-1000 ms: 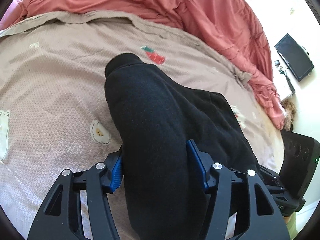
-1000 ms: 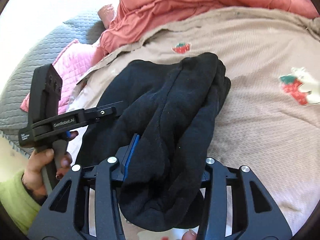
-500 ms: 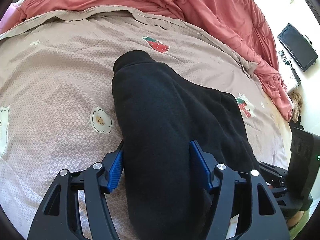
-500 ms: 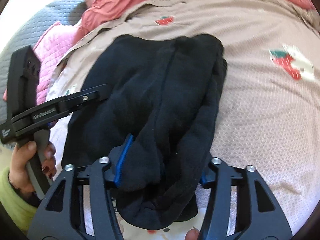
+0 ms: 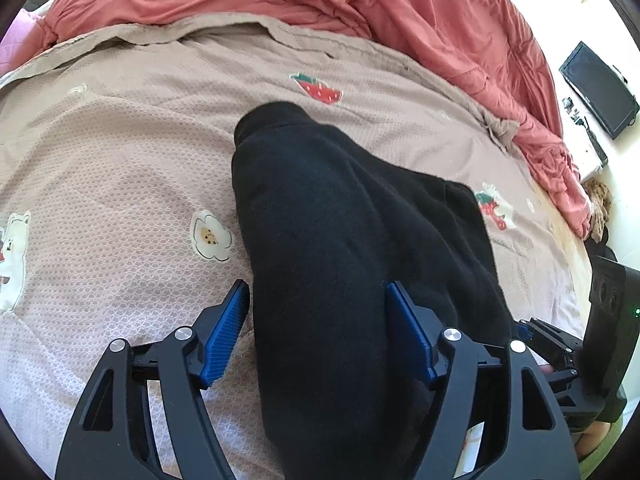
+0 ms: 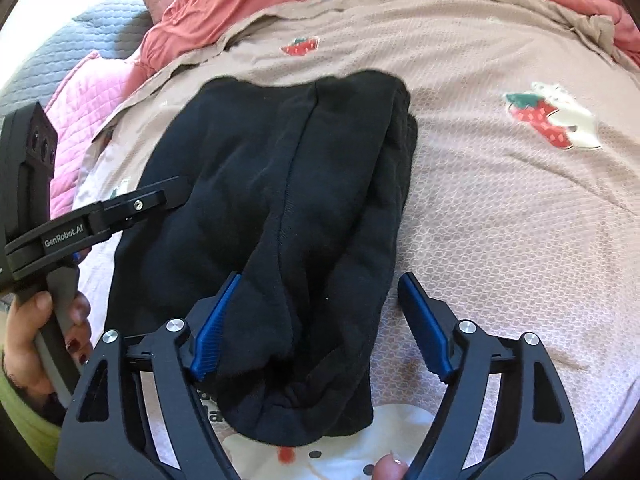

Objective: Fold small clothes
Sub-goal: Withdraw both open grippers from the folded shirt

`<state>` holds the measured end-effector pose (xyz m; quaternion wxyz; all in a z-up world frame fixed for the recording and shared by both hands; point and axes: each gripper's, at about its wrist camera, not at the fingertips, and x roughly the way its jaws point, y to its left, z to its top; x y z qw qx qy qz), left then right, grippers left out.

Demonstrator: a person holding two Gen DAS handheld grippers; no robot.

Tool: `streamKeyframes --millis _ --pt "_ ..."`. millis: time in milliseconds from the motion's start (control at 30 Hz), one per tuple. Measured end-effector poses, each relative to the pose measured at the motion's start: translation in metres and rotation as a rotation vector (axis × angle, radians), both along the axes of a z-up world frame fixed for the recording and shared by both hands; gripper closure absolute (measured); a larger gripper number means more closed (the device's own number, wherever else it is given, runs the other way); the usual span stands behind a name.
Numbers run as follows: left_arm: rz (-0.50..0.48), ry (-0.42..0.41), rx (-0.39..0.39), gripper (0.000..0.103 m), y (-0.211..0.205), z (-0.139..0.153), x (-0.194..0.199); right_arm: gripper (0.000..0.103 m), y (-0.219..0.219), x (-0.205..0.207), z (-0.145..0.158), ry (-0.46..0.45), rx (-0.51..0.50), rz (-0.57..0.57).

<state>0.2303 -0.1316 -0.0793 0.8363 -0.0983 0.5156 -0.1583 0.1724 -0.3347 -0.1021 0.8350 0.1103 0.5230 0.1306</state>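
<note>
A black fleece garment point(image 5: 340, 240) lies folded lengthwise on the beige patterned blanket point(image 5: 120, 160). My left gripper point(image 5: 316, 286) straddles its near end. The jaws are opening; the left pad point(image 5: 224, 332) stands just clear of the cloth and the right pad sits at its edge. In the right wrist view the same garment point(image 6: 288, 200) runs between the opening jaws of my right gripper point(image 6: 320, 278). There the left pad point(image 6: 214, 328) brushes the cloth, while a gap of blanket separates the right pad point(image 6: 424, 328) from it. A hand holds the left gripper point(image 6: 132, 208) at the garment's left edge.
A coral-red duvet point(image 5: 400, 8) is bunched along the far side of the bed. A pink quilted pillow point(image 6: 80, 96) and grey quilt point(image 6: 60, 40) lie at the far left. A black screen point(image 5: 600, 88) stands beyond the bed's right side. Strawberry patches point(image 6: 540, 116) dot the blanket.
Both grippers' jaws have spread wider. The right gripper's right pad has come off the garment, which now rests flat on the blanket. The right view has tipped further down.
</note>
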Motion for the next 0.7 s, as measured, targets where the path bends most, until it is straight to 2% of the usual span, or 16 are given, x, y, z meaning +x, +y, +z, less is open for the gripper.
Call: streamKeyframes --millis 67,100,133,200,367,533,700 --pt "-0.003 -0.017 0.003 0.031 0.002 0.005 -0.005 0.025 0.0 -0.005 0.009 -0.043 -0.032 -0.011" --pt "-0.003 -0.02 0.011 0.023 0.003 0.008 -0.007 0.02 -0.001 -0.008 0.016 -0.073 -0.055 -0.022" --pt "-0.001 -0.023 0.02 0.019 0.005 0.011 -0.01 0.014 -0.001 -0.01 0.02 -0.098 -0.072 -0.036" --pt "0.006 -0.041 0.045 0.008 0.009 0.019 -0.016 0.011 -0.002 -0.014 0.028 -0.139 -0.099 -0.059" --pt "0.017 -0.067 0.066 0.005 0.021 0.036 -0.032 0.009 -0.001 -0.032 0.045 -0.254 -0.136 -0.104" --pt "0.044 -0.142 0.121 0.004 0.032 0.06 -0.054 0.009 0.002 -0.06 0.067 -0.373 -0.18 -0.128" --pt "0.078 -0.177 0.121 0.004 0.045 0.077 -0.072 0.009 0.003 -0.086 0.084 -0.461 -0.195 -0.157"
